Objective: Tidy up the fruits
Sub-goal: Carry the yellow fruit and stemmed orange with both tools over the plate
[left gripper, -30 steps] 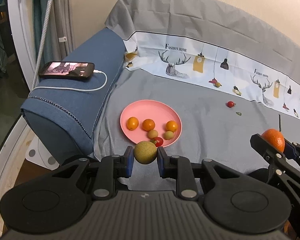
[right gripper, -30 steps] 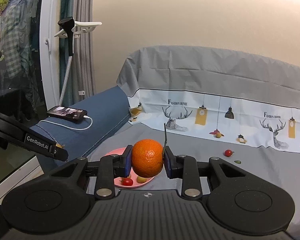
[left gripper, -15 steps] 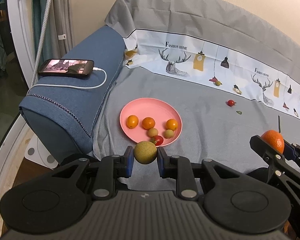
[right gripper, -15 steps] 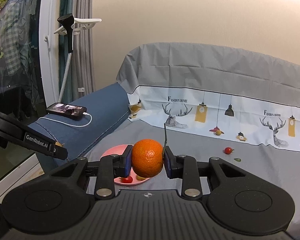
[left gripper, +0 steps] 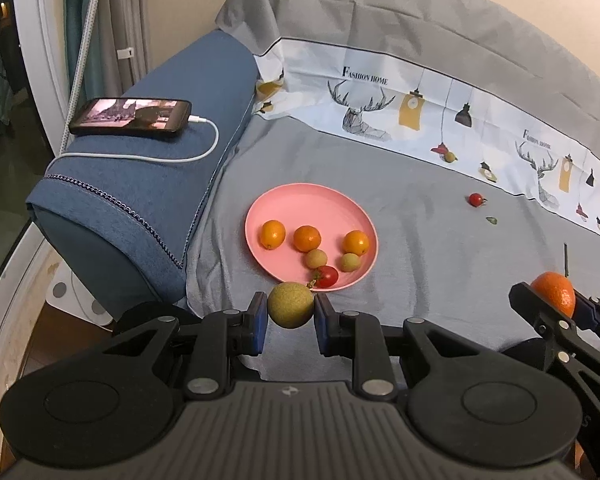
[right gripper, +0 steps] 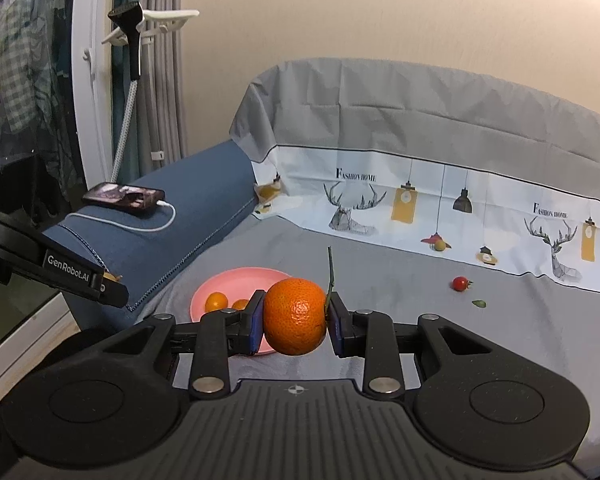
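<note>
My left gripper (left gripper: 291, 316) is shut on a round yellow-green fruit (left gripper: 291, 305), held just above the near rim of the pink plate (left gripper: 300, 204). On the plate lie three small oranges (left gripper: 307, 237), two pale green fruits (left gripper: 315, 258) and a cherry tomato (left gripper: 326, 276). My right gripper (right gripper: 295, 318) is shut on a large orange (right gripper: 295, 316) with a thin green stem, held above the grey sheet to the right of the plate; the same orange (left gripper: 554, 293) shows at the right edge of the left wrist view. The pink plate (right gripper: 240, 278) is partly hidden behind the orange.
A loose cherry tomato (left gripper: 476, 199) and a small green leaf (left gripper: 491, 220) lie on the grey sofa cover (left gripper: 440, 248) to the right. A phone (left gripper: 131, 117) on a white charging cable rests on the blue armrest (left gripper: 148, 184) at left. The backrest rises behind.
Both grippers have moved a little forward toward the plate, keeping their fruits. The plate sits slightly nearer and larger in both views.
</note>
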A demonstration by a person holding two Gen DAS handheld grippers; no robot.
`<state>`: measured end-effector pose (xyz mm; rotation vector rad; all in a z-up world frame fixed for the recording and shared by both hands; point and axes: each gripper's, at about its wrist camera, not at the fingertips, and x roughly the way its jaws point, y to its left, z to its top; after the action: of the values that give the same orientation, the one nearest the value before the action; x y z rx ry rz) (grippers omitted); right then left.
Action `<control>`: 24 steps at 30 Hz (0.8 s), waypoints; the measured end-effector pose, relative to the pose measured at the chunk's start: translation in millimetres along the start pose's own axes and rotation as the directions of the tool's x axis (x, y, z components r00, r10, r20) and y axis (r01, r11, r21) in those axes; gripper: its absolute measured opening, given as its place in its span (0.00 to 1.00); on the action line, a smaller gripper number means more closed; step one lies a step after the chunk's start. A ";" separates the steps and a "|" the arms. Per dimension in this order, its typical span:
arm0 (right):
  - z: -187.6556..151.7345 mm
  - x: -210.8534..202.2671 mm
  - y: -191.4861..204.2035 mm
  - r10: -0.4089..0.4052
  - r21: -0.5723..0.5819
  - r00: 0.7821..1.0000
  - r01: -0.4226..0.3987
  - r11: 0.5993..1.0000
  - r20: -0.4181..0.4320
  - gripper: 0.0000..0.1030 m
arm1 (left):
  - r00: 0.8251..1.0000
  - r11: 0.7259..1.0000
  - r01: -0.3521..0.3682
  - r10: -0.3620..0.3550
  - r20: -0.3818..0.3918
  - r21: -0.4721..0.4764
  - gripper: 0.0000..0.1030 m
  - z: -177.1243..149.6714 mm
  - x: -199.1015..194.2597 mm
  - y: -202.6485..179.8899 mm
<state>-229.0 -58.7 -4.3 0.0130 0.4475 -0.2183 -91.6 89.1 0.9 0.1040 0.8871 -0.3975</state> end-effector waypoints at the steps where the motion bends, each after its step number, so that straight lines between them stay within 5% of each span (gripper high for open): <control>1: 0.9 3.6 0.5 -0.001 -0.002 1.000 0.001 1.000 -0.005 0.32 | 1.000 1.000 -0.001 0.001 -0.005 -0.002 0.26 1.7 3.1 1.0; 24: 8.8 161.3 9.1 0.083 0.013 0.975 -0.083 0.997 -0.204 0.32 | 0.986 0.998 -0.051 0.055 -0.160 0.025 0.26 65.0 146.0 8.4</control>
<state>-81.6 -83.7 -66.2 0.0588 0.6504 -0.1359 41.7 37.6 -71.3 0.1802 1.0371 -0.3522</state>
